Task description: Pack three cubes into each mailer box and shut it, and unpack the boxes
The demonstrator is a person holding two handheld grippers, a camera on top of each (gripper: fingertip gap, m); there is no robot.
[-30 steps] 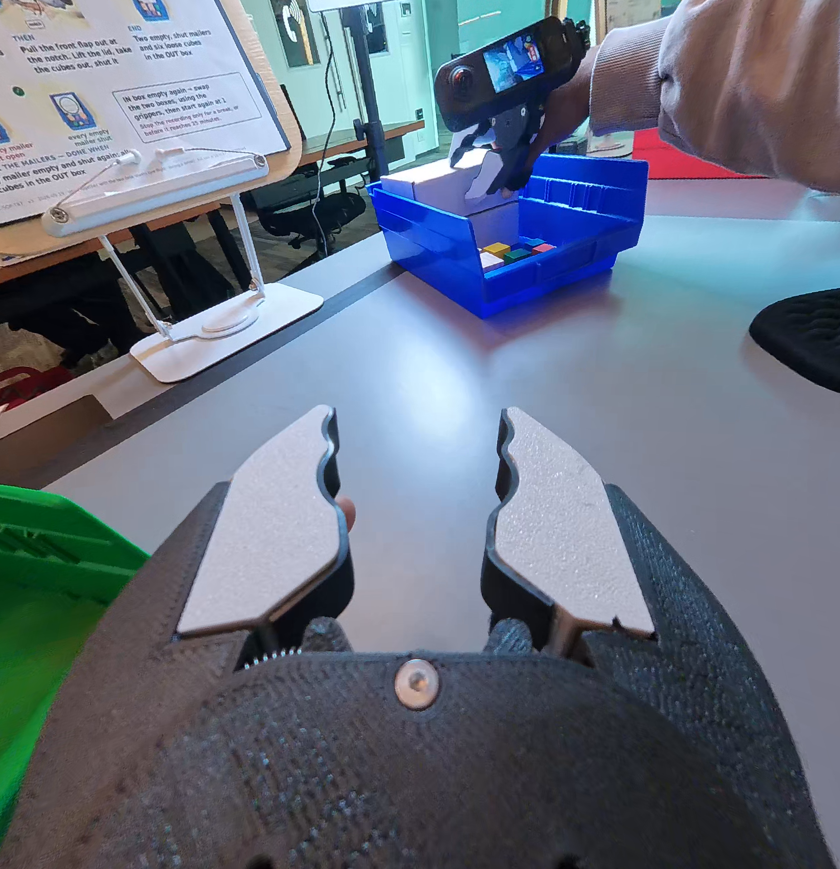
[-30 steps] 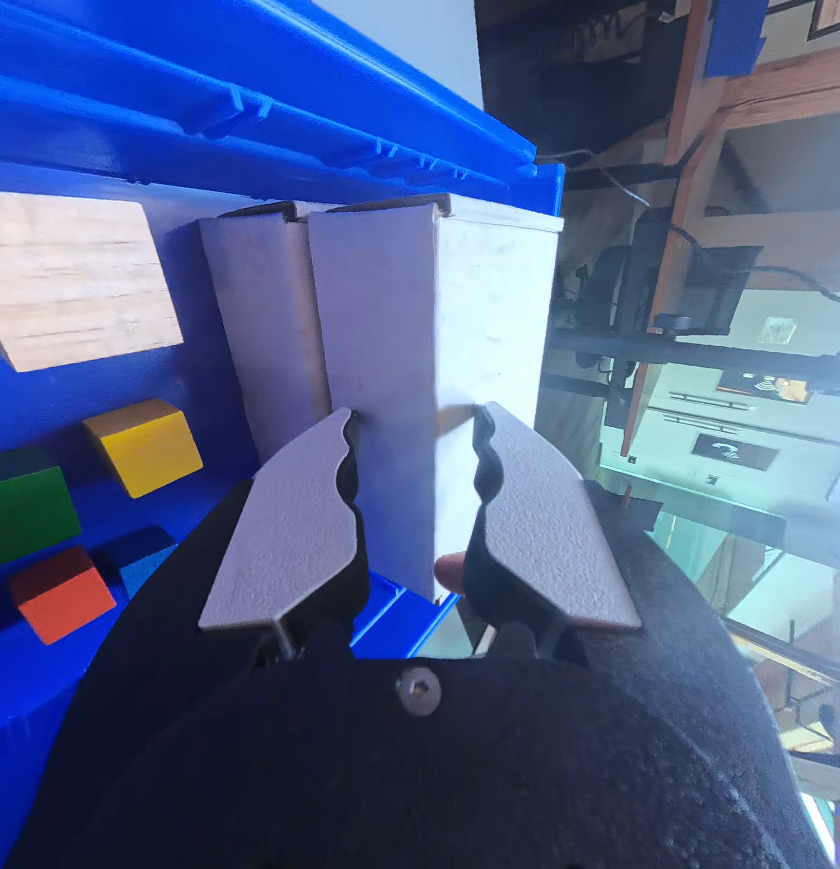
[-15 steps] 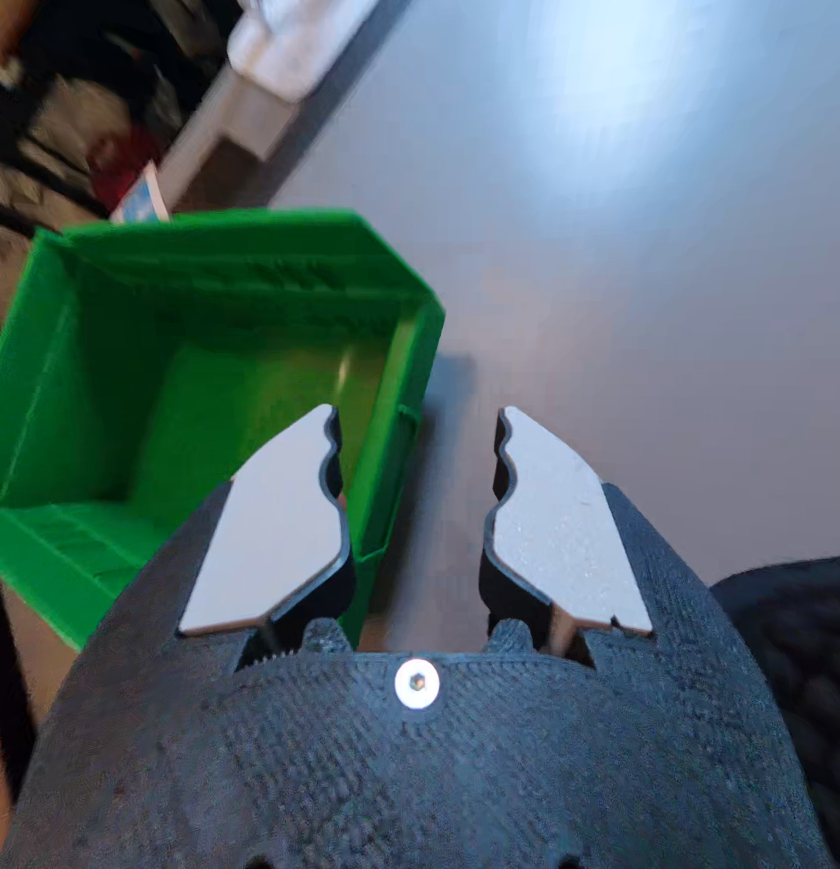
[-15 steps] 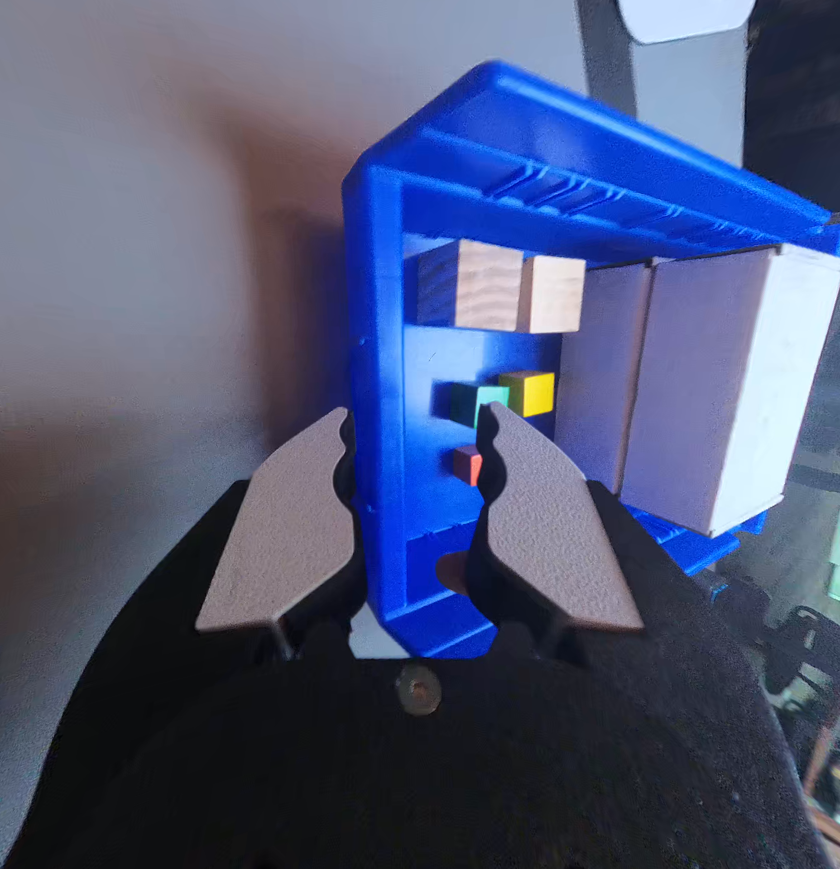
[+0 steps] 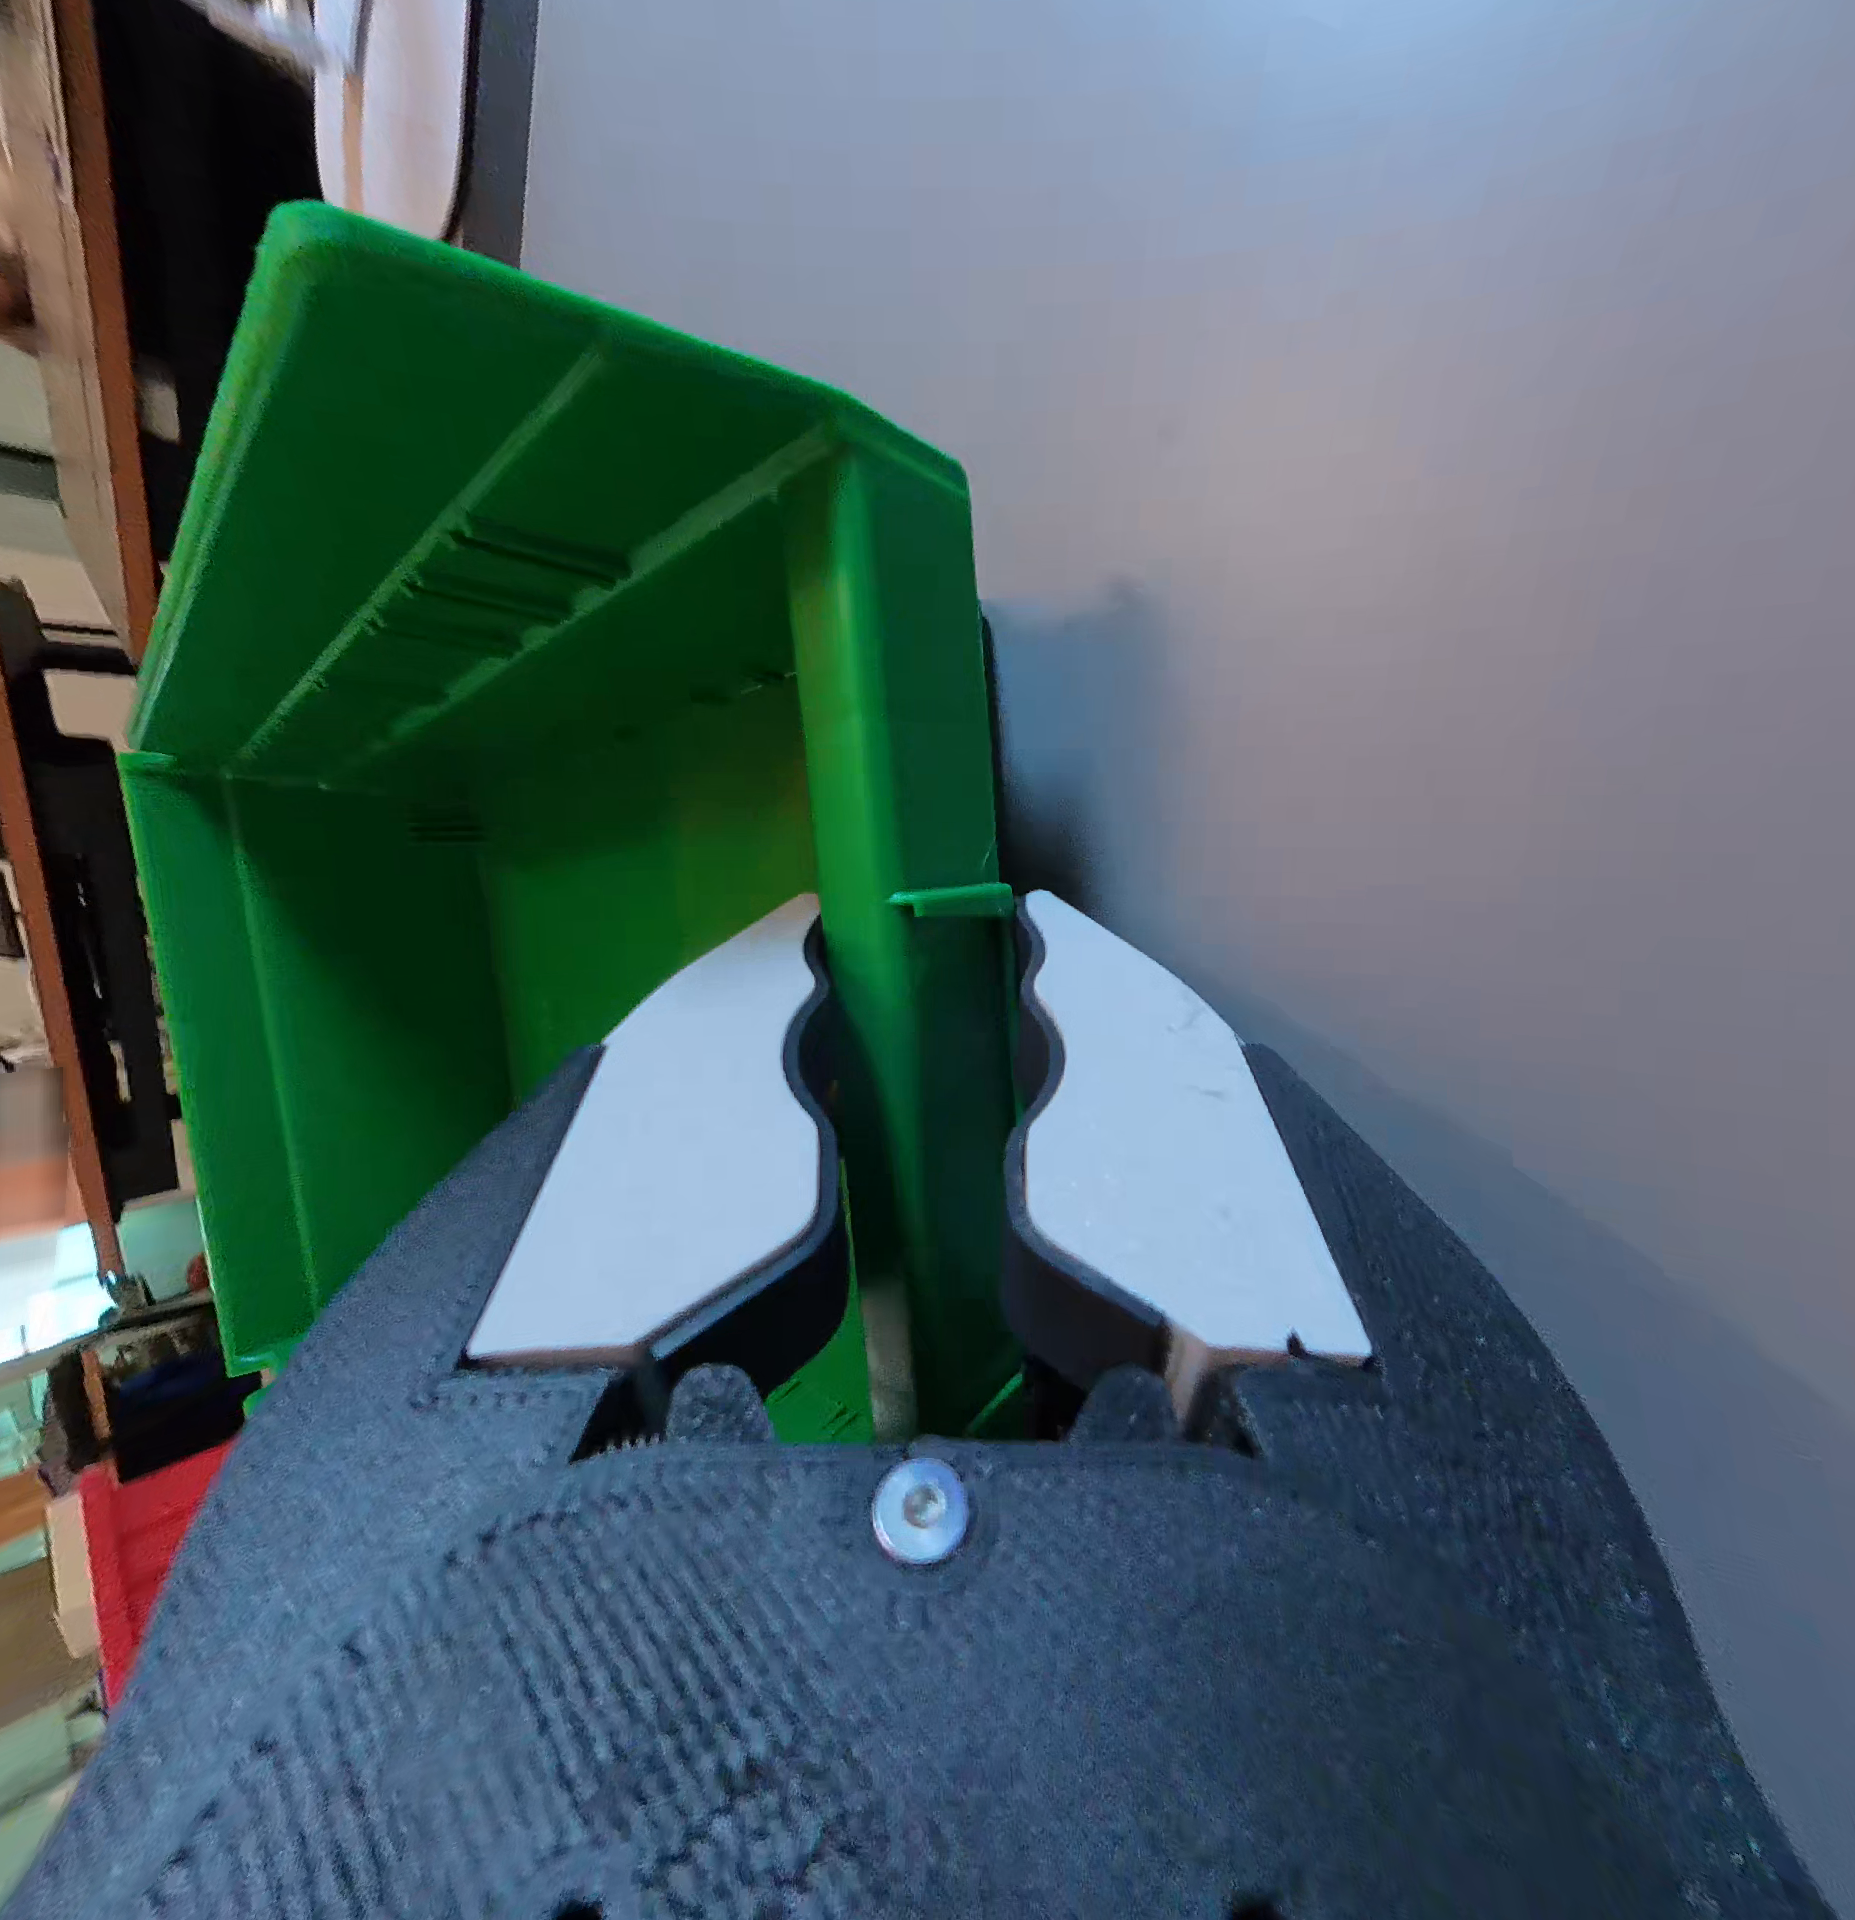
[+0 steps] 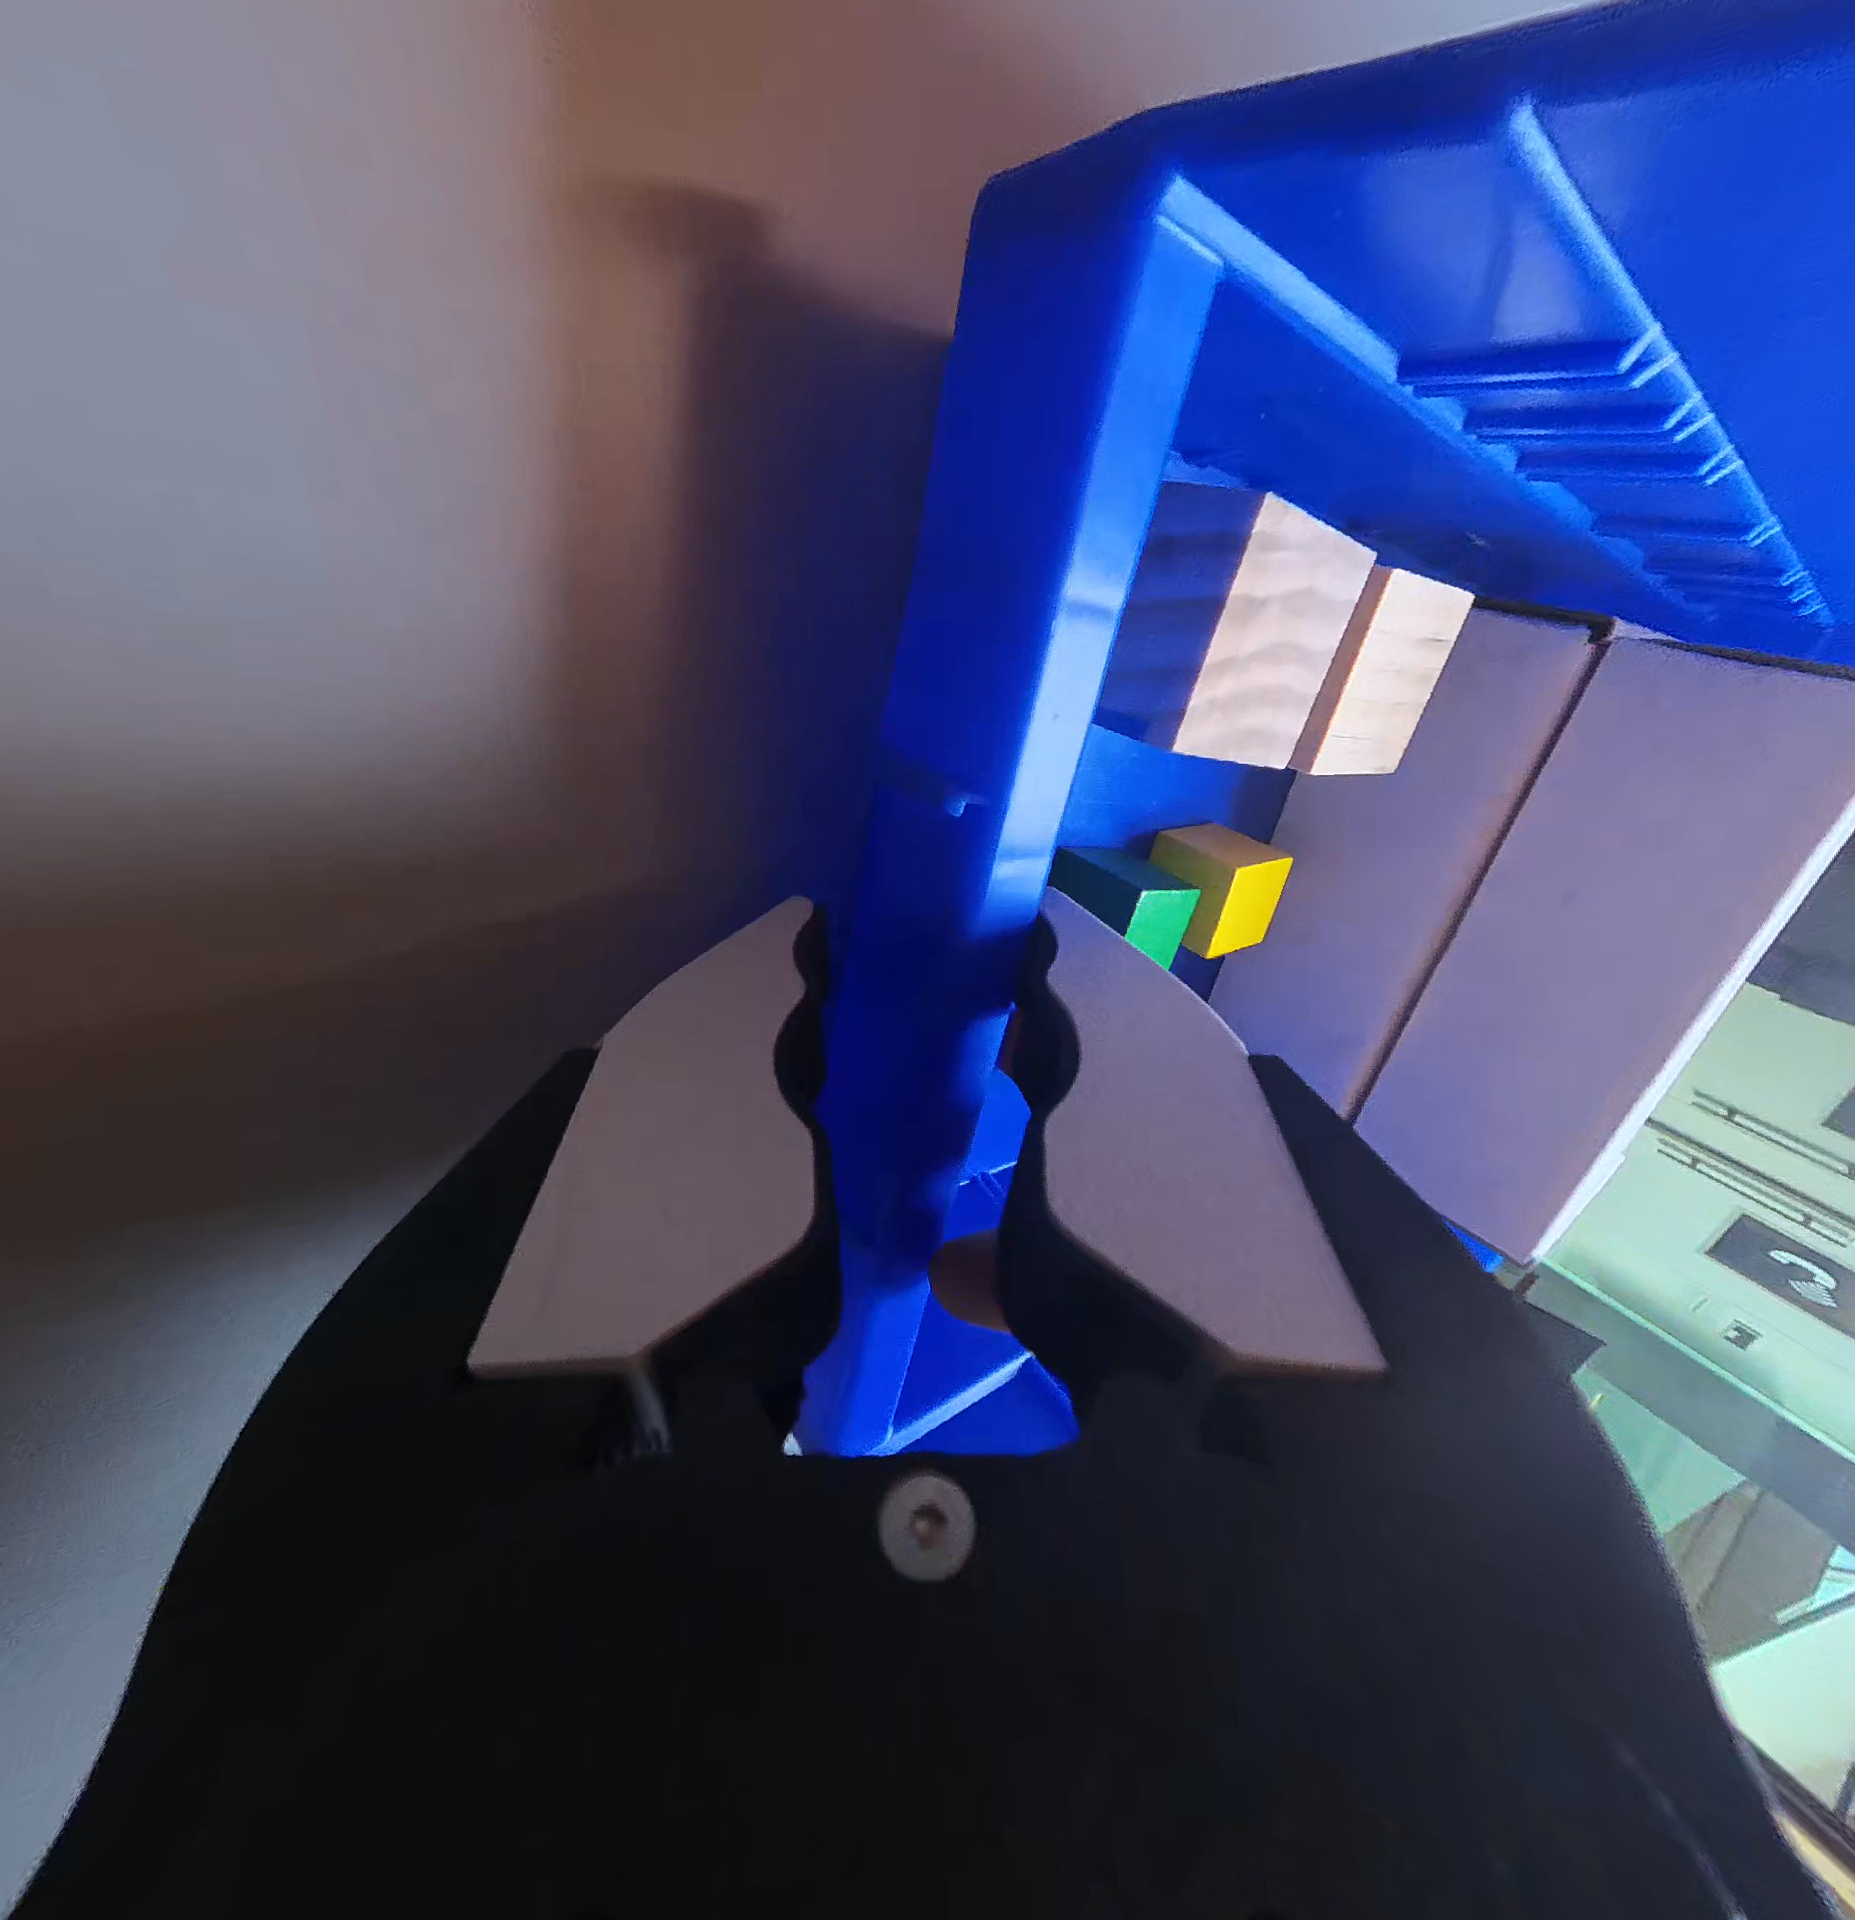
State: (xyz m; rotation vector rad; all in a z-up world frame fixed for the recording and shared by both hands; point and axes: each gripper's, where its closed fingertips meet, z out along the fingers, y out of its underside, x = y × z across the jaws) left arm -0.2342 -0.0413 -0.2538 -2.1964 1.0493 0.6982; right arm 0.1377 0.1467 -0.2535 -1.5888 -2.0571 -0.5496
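Mailer boxes point(image 6: 1588, 935): two, white, standing on edge side by side inside the blue bin point(image 6: 1058, 582), against its far end as seen from the right wrist view. Both look closed.

Cubes: two bare wooden cubes point(image 6: 1307, 655) against the bin wall; a yellow cube point(image 6: 1235, 894) and a green cube point(image 6: 1141, 904) touching each other on the bin floor (further cubes may lie behind the fingers; hidden).

Right gripper point(image 6: 923, 1039): fingers astride the blue bin's side wall, one outside, one inside, and drawn in against it, seemingly clamped on the wall. The wall's long axis runs straight away between the fingers; mailers and cubes lie beyond and to the inner finger's side.

Left gripper point(image 5: 923, 1039): fingers likewise astride the side wall of the green bin point(image 5: 403, 831), closed to its thickness. Nothing shows inside that bin.

Grey table point(image 5: 1422, 520): bears both bins.

Judgement: the right gripper is nearer the task's things; both holds suit shifting a bin, not yet picking.
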